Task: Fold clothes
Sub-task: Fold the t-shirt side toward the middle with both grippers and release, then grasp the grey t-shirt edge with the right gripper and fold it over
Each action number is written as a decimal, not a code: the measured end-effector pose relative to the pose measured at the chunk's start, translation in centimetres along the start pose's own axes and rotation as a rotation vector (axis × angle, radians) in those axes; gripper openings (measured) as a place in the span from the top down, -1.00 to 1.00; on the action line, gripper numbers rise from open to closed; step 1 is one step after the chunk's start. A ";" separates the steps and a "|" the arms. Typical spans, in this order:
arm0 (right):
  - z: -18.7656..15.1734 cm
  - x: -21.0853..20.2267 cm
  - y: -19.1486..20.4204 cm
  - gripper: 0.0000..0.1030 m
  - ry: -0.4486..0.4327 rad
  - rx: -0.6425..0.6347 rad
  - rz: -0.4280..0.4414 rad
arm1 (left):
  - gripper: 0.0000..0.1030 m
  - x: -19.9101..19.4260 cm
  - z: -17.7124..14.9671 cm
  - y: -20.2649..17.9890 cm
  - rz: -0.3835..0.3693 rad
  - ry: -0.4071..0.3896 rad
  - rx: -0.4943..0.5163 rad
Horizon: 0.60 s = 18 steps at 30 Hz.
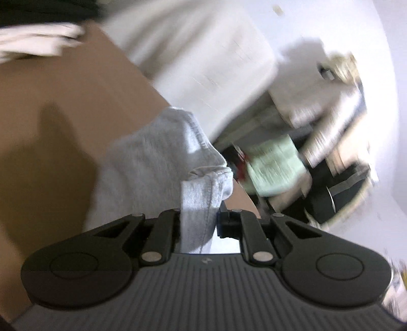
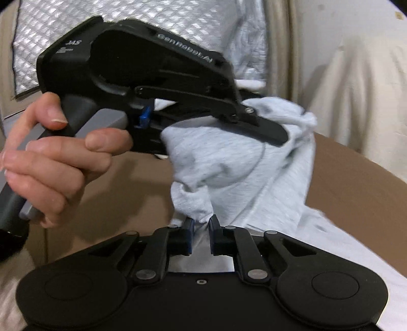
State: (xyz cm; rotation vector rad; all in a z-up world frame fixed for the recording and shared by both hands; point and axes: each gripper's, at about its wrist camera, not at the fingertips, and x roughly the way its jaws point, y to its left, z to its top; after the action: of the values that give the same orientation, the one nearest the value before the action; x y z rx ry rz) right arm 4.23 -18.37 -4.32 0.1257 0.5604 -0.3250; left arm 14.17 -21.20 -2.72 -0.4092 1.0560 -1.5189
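A light grey garment (image 1: 157, 163) hangs over a brown table (image 1: 63, 107). My left gripper (image 1: 198, 216) is shut on a hemmed edge of it, cloth bunched between the jaws. In the right wrist view the same grey garment (image 2: 241, 178) is lifted, and my right gripper (image 2: 201, 220) is shut on a bunched corner of it. The left gripper (image 2: 267, 132) shows there too, held by a hand (image 2: 51, 157), its fingers clamped on the cloth just above and behind the right one.
A folded white cloth pile (image 1: 38, 43) lies at the table's far left. A cream curtain (image 2: 356, 89) and a silver quilted panel (image 2: 127, 20) stand behind the table (image 2: 356, 183). Cluttered floor items with a pale green sheet (image 1: 274, 165) lie beyond the table edge.
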 end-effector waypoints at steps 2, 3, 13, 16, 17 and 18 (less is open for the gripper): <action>-1.0 -3.9 -2.6 0.42 0.046 0.054 0.003 | 0.78 2.5 -1.4 -3.1 -0.021 0.079 0.043; -1.6 -5.9 -3.9 0.08 0.068 0.077 0.011 | 0.77 4.5 -2.4 -4.4 -0.019 0.128 0.057; -5.3 -12.5 -18.6 -0.52 0.158 0.447 0.093 | -0.01 12.1 -9.7 -8.2 0.150 0.186 0.174; -6.1 -13.0 -23.1 -0.52 0.170 0.574 0.119 | -0.33 8.3 -8.8 -8.6 0.205 0.098 0.236; -6.2 -12.8 -24.5 -0.52 0.172 0.608 0.121 | -0.33 7.0 -8.5 -8.7 0.224 0.069 0.257; -6.0 -11.8 -25.5 -0.52 0.169 0.625 0.110 | -0.33 6.6 -8.6 -8.6 0.285 0.074 0.302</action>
State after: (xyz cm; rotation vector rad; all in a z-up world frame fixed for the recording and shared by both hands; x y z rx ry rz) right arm -16.74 -37.97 -3.69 0.7900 0.6007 -0.3764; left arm 0.81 -24.75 -2.40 0.0091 0.8802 -1.4140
